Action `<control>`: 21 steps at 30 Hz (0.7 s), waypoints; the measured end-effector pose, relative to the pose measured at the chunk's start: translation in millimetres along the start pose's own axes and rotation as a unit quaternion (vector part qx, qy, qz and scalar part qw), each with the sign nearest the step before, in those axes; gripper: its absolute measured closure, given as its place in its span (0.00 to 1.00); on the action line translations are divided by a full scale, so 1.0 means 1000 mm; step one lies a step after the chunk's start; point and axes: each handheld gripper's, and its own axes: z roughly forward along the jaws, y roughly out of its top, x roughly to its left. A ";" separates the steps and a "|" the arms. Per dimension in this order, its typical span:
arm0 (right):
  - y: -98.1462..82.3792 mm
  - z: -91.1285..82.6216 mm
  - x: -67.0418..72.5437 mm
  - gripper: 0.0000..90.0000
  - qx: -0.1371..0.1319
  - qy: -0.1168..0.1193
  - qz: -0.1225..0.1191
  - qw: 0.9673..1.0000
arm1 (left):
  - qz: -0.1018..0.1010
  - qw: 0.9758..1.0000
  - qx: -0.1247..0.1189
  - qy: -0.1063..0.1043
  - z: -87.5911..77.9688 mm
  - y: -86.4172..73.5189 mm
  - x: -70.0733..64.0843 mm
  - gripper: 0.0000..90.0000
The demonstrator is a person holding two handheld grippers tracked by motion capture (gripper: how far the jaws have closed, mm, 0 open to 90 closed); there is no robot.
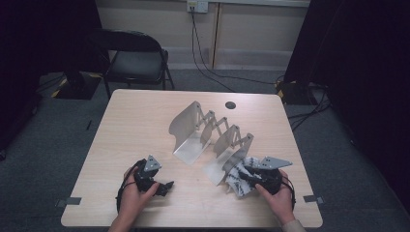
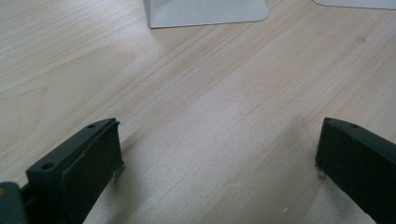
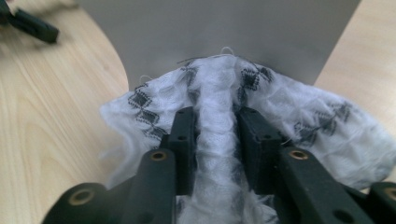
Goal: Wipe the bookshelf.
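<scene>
White cloth (image 3: 219,93) with dark diamond patterns sits bunched between the jaws of the right hand-held gripper (image 3: 215,121), pressed against the grey metal rack (image 1: 203,145) at lower right of the high view. Left hand-held gripper (image 2: 219,149) rests wide apart on the wooden surface (image 1: 140,125), holding nothing.

Black folding chair (image 1: 137,57) behind table, wall socket (image 1: 197,6), cables (image 1: 208,67) on grey floor
</scene>
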 end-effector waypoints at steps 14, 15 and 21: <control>-0.007 -0.011 0.016 0.39 0.023 -0.056 0.020 0.998 | 0.002 1.000 0.000 0.000 0.000 0.000 0.000 0.00; -0.010 -0.008 0.016 0.40 0.032 -0.061 0.014 0.998 | 0.000 1.000 0.000 0.000 0.000 0.000 0.000 0.00; -0.018 0.004 0.010 0.67 0.055 -0.057 0.017 0.997 | 0.002 1.000 0.000 0.000 0.000 0.000 0.000 0.00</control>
